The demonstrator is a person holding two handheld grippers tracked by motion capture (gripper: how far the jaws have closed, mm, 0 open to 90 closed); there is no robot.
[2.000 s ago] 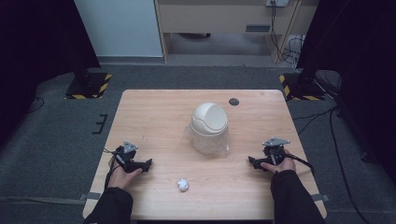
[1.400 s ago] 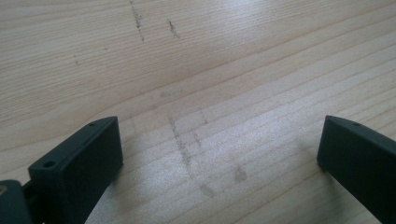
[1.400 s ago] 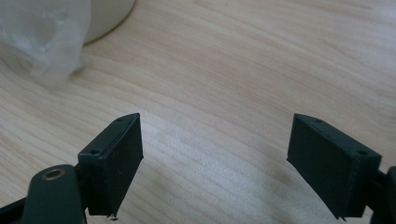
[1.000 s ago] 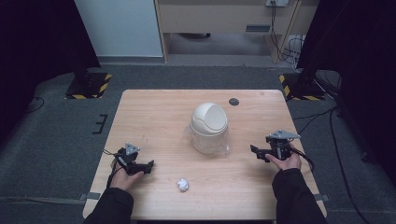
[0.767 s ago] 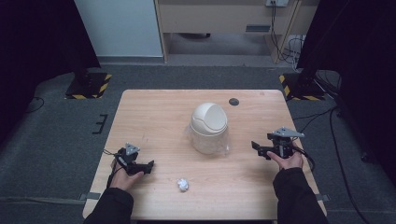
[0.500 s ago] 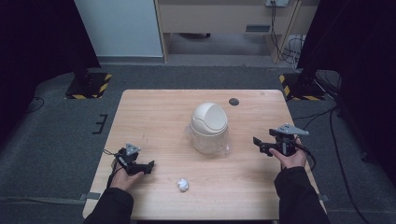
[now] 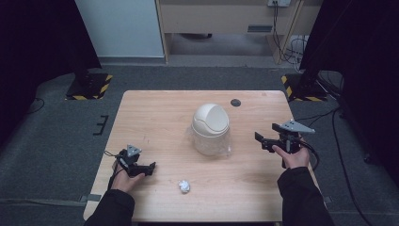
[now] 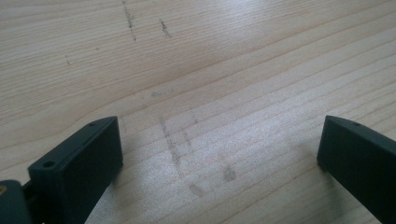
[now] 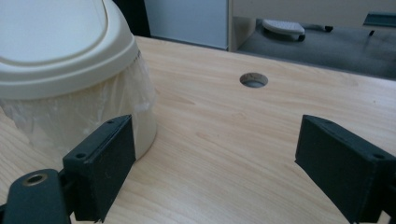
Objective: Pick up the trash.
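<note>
A cream dome-lidded bin (image 7: 210,128) with a clear plastic liner stands in the middle of the wooden table (image 7: 155,113). In the right gripper view the bin (image 9: 70,70) rises at the left, close to the left jaw. A small crumpled white paper ball (image 7: 184,187) lies near the table's front edge. My left gripper (image 7: 149,168) rests low at the front left, open, with bare wood between its jaws (image 8: 219,154). To the right of the bin my right gripper (image 7: 261,140) is held above the table, open and pointing toward the bin, with nothing between its jaws (image 9: 212,154).
A round cable hole (image 7: 235,102) sits in the table near its far edge, also seen as the hole (image 9: 253,80) in the right gripper view. Grey floor surrounds the table, with dark curtains at both sides and a wooden cabinet behind.
My right gripper has lifted and drifted right and farther back from its earlier spot near the table's front right. The left gripper, bin and paper ball have stayed put.
</note>
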